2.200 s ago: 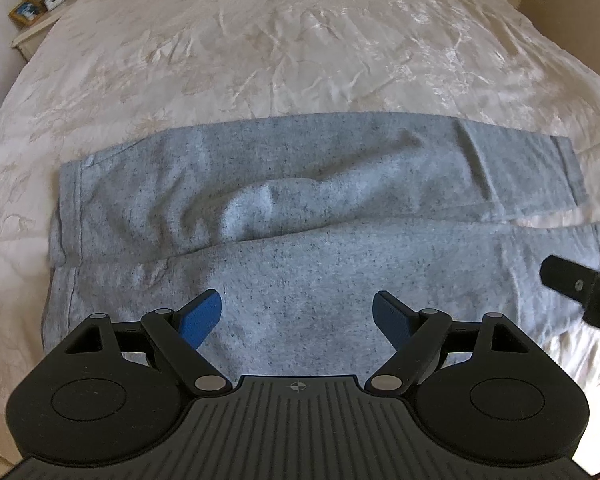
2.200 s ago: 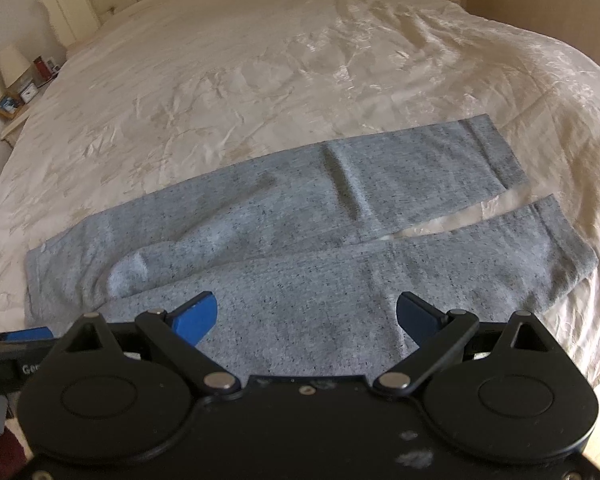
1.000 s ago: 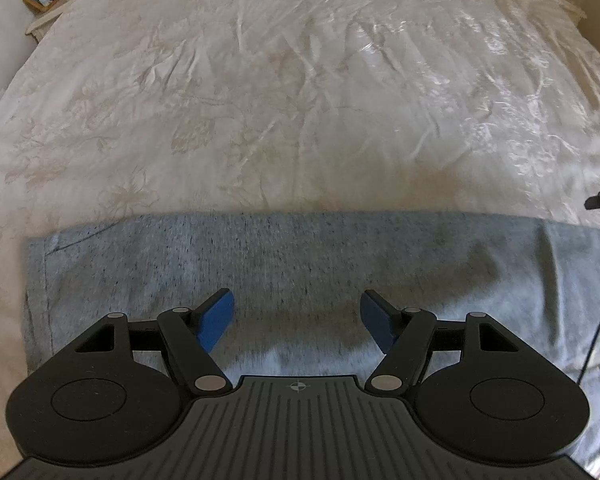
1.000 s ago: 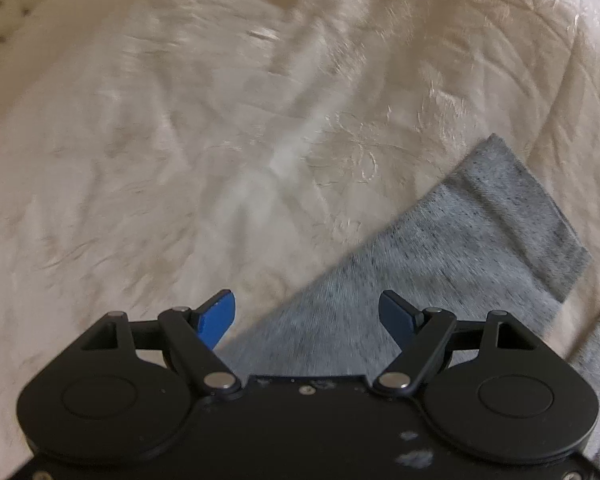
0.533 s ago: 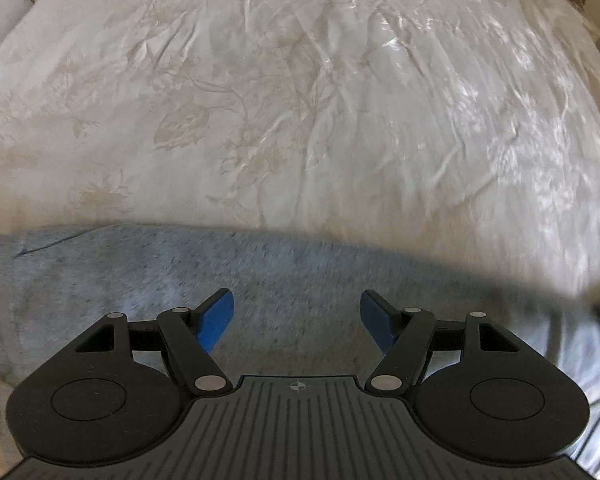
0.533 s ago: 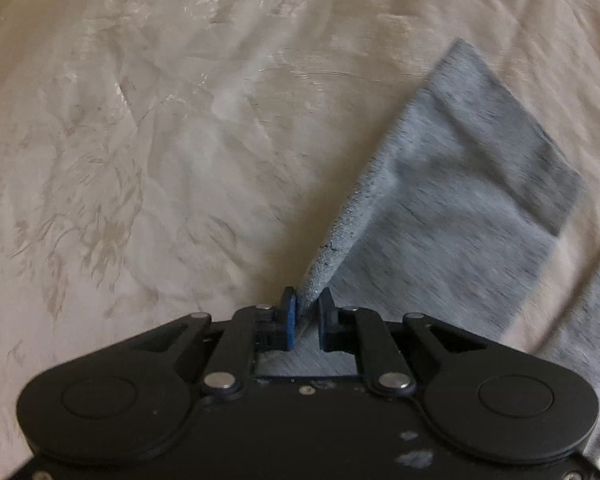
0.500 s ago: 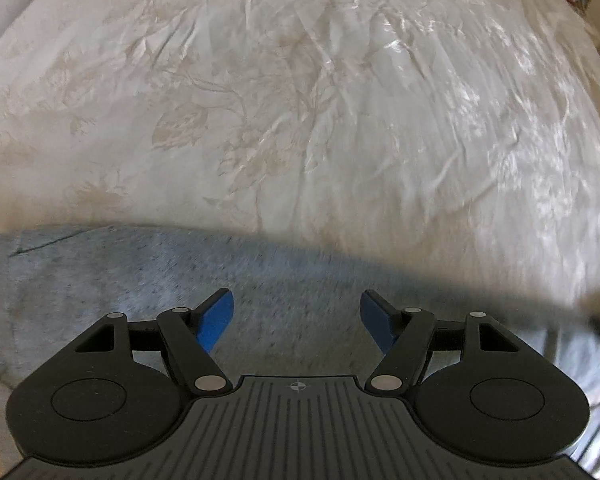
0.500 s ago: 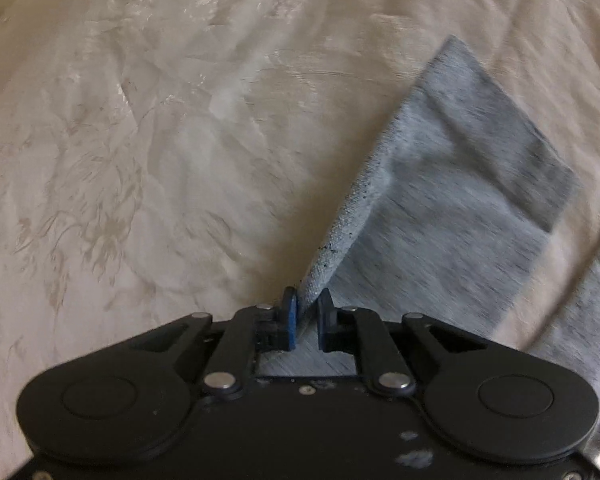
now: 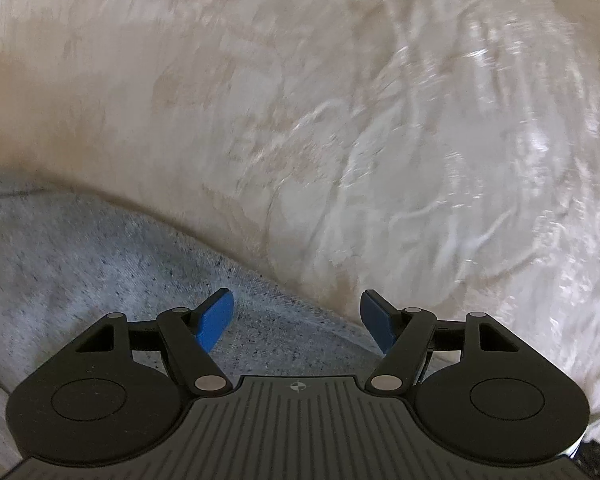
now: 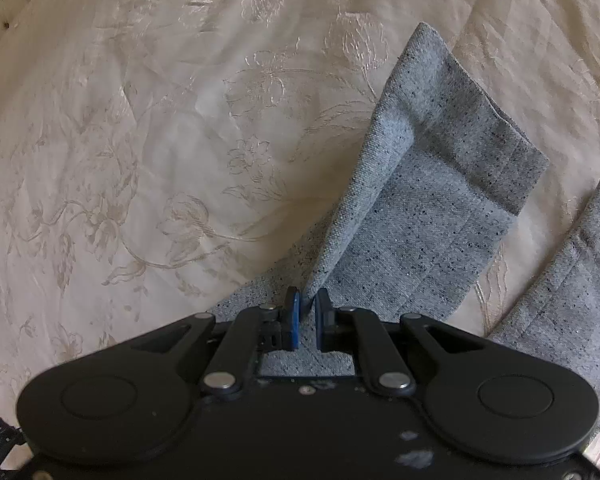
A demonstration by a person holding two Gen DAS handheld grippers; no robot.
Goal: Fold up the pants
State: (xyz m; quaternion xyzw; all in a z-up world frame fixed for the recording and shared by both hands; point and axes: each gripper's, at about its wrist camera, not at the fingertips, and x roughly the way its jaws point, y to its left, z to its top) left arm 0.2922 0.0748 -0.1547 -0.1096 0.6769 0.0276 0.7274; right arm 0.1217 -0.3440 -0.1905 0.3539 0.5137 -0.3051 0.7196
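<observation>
Grey speckled fabric of the pants (image 10: 420, 220) is pinched between the blue pads of your right gripper (image 10: 306, 320), low in the middle of the right wrist view; its tongs are clenched on the far edge of one leg, and that edge rises from them as a raised fold. Beyond the pinch, the leg runs toward the upper right of the frame and ends in a darker cuff (image 10: 488, 144). The second leg lies apart at the right edge, with a strip of the cream bedspread (image 10: 140, 140) between them.

Your left gripper (image 9: 296, 322) is released, its blue pads spread wide. In the left wrist view, the pants (image 9: 80, 264) fill the lower left under and between the tongs; whether they touch the cloth you cannot tell. Farther up, the bedspread (image 9: 380, 120) fills the frame, blurred.
</observation>
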